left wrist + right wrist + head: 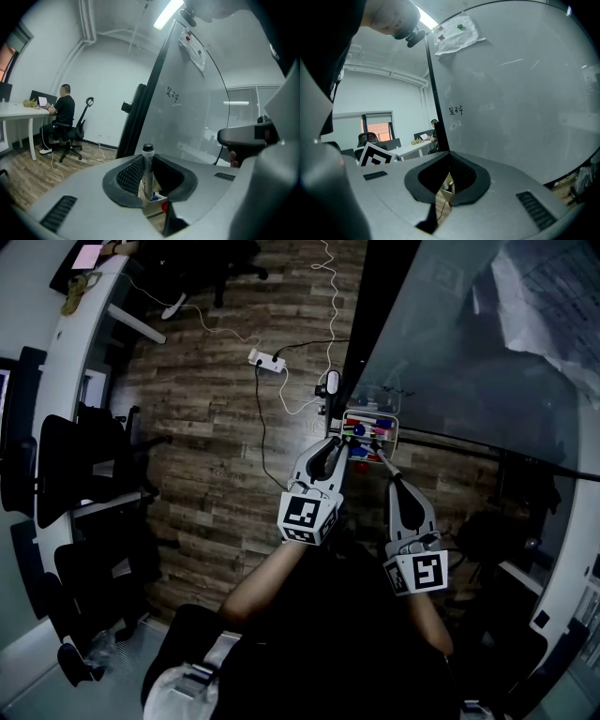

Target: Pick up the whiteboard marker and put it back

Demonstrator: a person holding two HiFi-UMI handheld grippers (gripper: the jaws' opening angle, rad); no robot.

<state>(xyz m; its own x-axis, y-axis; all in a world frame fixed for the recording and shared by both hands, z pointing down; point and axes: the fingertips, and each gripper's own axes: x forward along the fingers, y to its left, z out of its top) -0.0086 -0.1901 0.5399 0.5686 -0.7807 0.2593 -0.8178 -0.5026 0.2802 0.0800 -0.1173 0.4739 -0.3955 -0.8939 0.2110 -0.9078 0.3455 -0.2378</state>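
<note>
Room: wood floor (216, 427), whiteboard (469, 352) at 1 o'clock, marker tray (396, 423) at its edge | your left gripper (334, 443): fingers clamp whiteboard marker (148, 171) upright, near tray | your right gripper (380, 457): fingers together, empty

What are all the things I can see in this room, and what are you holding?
Whiteboard: one, grey, standing at the right.
Marker tray: one, white, at the board's lower edge, with several coloured markers inside.
Whiteboard marker: one, black cap, upright in the left claw.
Sheet: one, white, stuck near the top of the board.
Power strip: one, white, on the wood floor.
Office chairs: several, black, at the left.
Desk: one, white, curved, along the left edge.
Seated person: one, dark clothes, at a far desk.
Left claw: grey, shut on the marker, by the tray.
Right claw: grey, shut, empty, beside it.
</note>
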